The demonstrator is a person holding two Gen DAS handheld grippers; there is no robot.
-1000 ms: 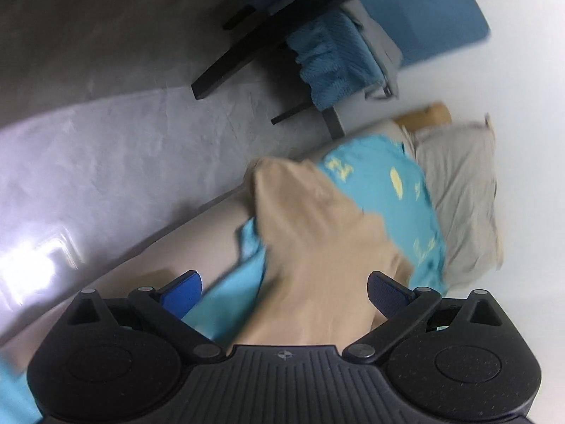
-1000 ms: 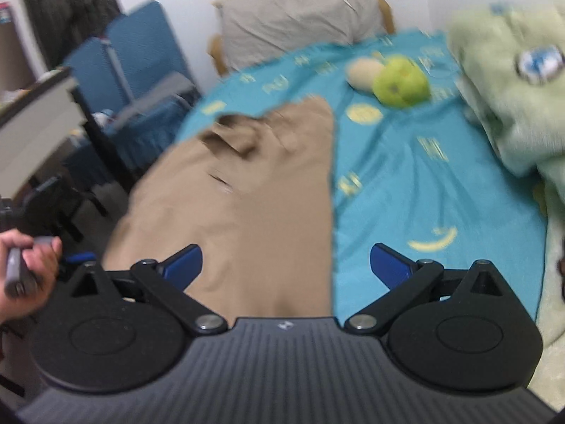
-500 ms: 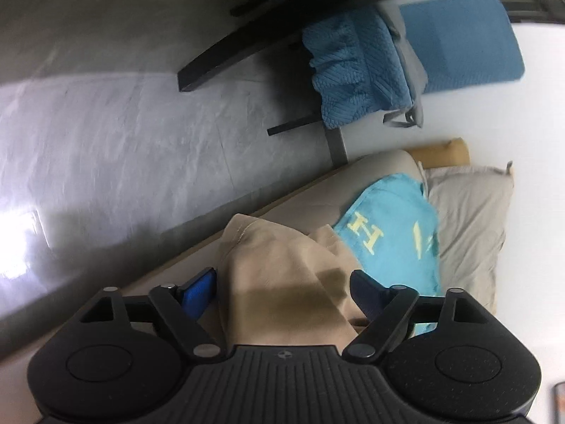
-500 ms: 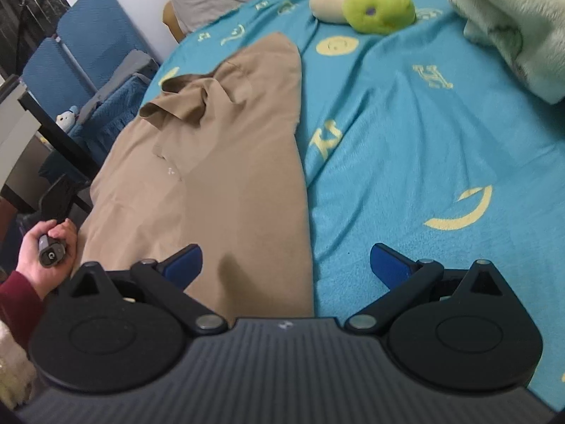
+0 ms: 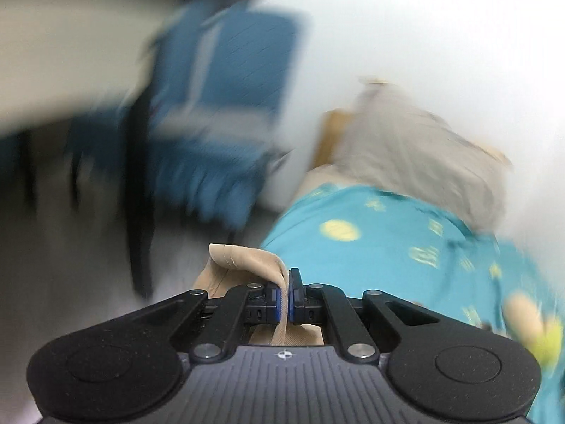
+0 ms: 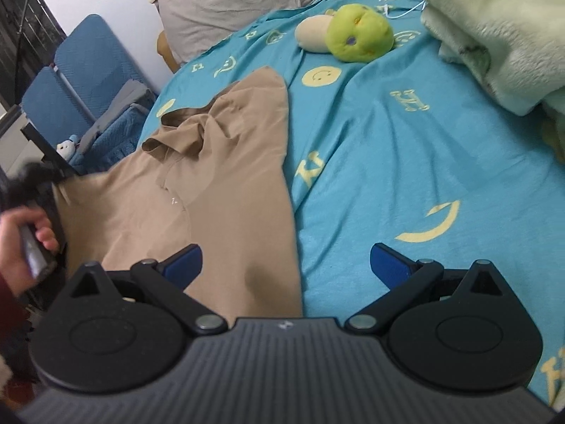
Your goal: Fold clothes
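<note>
On bedsheet (image 6: 370, 148): tan shirt (image 6: 226, 190) lengthwise, collar toward pillow (image 6: 240, 3).

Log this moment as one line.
left gripper: shut on tan cotton shirt edge | right gripper: open above shirt | teal patterned bedsheet underneath

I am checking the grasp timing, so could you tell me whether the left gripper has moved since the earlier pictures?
Yes. The left gripper has swung up from the floor toward the pillow, jaws now shut on the shirt.
</note>
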